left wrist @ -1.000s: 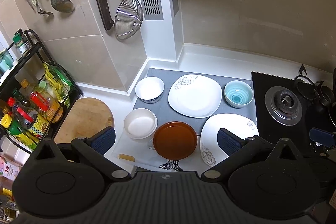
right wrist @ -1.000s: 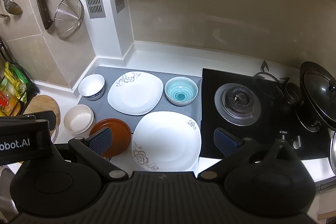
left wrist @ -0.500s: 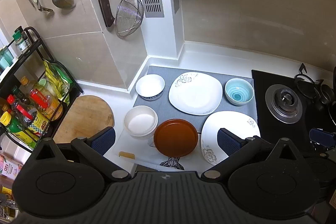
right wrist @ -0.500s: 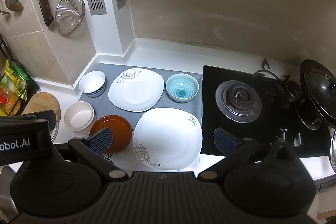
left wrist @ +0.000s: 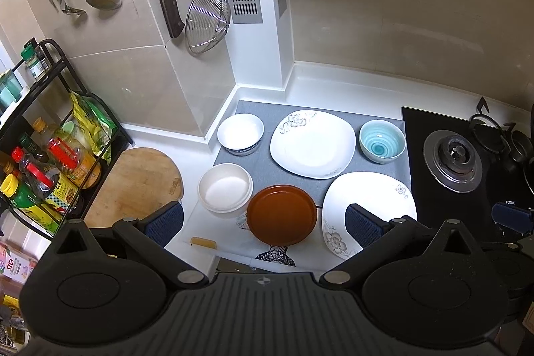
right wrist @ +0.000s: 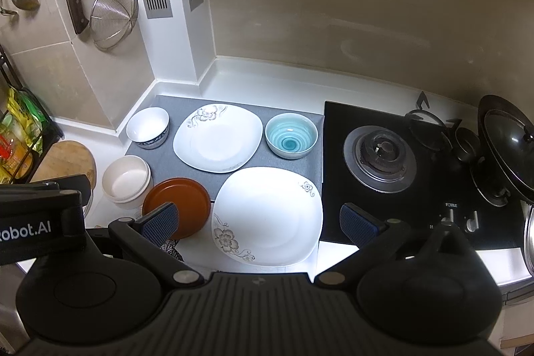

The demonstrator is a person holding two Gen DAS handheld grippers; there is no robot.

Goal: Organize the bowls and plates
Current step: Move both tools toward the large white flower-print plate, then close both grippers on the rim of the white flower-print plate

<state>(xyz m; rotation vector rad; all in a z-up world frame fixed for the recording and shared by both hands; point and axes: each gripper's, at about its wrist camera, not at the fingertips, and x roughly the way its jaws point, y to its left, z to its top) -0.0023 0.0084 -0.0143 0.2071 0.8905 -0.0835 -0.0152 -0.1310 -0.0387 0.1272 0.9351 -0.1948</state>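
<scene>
Two white square plates with flower prints lie on the counter, one at the back on a grey mat, one at the front. A brown round plate sits left of the front plate. A white bowl with a dark foot, a cream bowl and a blue-striped bowl stand around them. My left gripper hangs open above the brown plate. My right gripper hangs open above the front plate. Neither holds anything.
A black gas hob lies right of the mat, with a lidded pan at the far right. A round wooden board and a bottle rack stand at the left. Utensils, a cleaver and a strainer hang on the wall.
Both grippers have drifted slightly up and back, so the dishes sit a little lower in each view. Nothing on the counter has moved.
</scene>
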